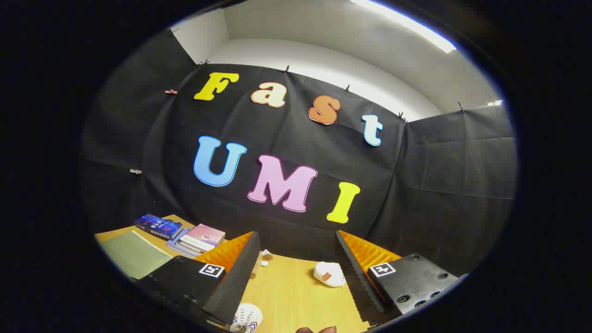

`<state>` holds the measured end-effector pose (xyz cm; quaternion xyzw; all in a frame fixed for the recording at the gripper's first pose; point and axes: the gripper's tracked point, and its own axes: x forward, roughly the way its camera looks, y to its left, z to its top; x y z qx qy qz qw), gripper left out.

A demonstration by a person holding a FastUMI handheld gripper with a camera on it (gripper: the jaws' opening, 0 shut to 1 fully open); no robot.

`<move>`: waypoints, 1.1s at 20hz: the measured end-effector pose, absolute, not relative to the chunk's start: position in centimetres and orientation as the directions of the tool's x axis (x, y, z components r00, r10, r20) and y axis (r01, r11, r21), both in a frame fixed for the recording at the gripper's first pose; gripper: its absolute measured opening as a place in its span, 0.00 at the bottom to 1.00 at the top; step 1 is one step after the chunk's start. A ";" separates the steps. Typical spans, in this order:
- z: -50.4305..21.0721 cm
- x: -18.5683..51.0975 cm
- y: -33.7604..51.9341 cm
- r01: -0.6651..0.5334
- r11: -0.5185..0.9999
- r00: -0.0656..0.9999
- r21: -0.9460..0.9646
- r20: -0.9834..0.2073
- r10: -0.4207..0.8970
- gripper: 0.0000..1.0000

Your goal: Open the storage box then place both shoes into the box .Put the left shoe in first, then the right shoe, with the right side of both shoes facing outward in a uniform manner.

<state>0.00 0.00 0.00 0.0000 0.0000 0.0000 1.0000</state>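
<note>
Two shoes are seen in the gripper view, both lying on the wooden table [291, 296]. The gripper [298, 240] is held raised and tilted upward, its two fingers spread wide apart with nothing between the pads; only bare table and the booth's cloth wall are seen through the gap.

The first white shoe [329, 274] is located between the fingers, close beside the inner face of the right finger [356, 273], though contact cannot be confirmed. A small red patch is visible on its surface. Its long axis appears to run roughly across the gap between the fingers, but toe and heel cannot be told apart at this size.

The second white shoe [247, 318] is located nearer the camera, just beside the base of the left finger [233, 273], and is partly cut off. Red and blue markings are visible on it. Its heading cannot be determined.

Two small pale objects [265, 258] are seen on the table just ahead of the left fingertip.

Beyond the left finger, a stack of books [196, 239], a dark blue box [158, 225] and a green folder [134, 254] are laid on the table.

A fingertip of the person [317, 329] is visible at the near table edge.
</note>
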 end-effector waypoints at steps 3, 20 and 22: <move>-0.5 0.3 0.6 -0.008 1.000 1.000 0.010 -0.008 0.008 0.98; -2.2 0.6 4.7 -0.105 0.994 0.992 0.007 -0.066 0.105 0.97; -2.5 0.7 5.3 -0.127 0.992 0.989 0.009 -0.076 0.127 0.98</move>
